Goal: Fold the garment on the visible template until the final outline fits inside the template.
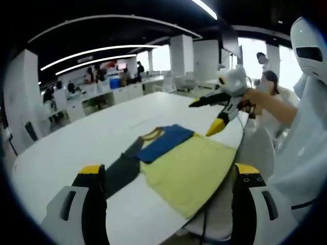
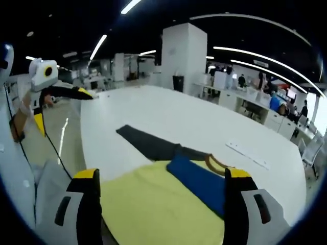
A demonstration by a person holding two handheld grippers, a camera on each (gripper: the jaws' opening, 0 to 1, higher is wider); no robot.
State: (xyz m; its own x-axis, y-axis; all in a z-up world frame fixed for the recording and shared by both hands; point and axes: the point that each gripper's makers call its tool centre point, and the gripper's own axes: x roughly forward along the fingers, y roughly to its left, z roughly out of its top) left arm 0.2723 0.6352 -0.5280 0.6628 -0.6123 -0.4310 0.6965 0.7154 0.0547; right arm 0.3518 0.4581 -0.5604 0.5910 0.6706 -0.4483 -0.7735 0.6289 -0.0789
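A garment lies flat on the white table (image 1: 76,148): a yellow body (image 1: 191,166), a blue sleeve (image 1: 166,142) folded across the chest, and a dark grey sleeve (image 1: 122,168) stretched out sideways. Its collar (image 1: 152,134) points away from the table's near edge. My left gripper (image 1: 168,171) hovers open above the yellow body with nothing between its jaws. My right gripper (image 1: 207,117) hangs open in the air past the garment's right side. From the right gripper view the yellow body (image 2: 153,204) and blue sleeve (image 2: 196,181) lie below my open right gripper (image 2: 162,174). The left gripper (image 2: 61,109) is raised at the left.
A thin white strip (image 2: 245,153) lies on the table beyond the collar. The table edge runs just under the garment's hem (image 1: 204,209). A person in white (image 1: 306,132) stands at the right. Desks, a white pillar (image 2: 184,56) and people fill the background.
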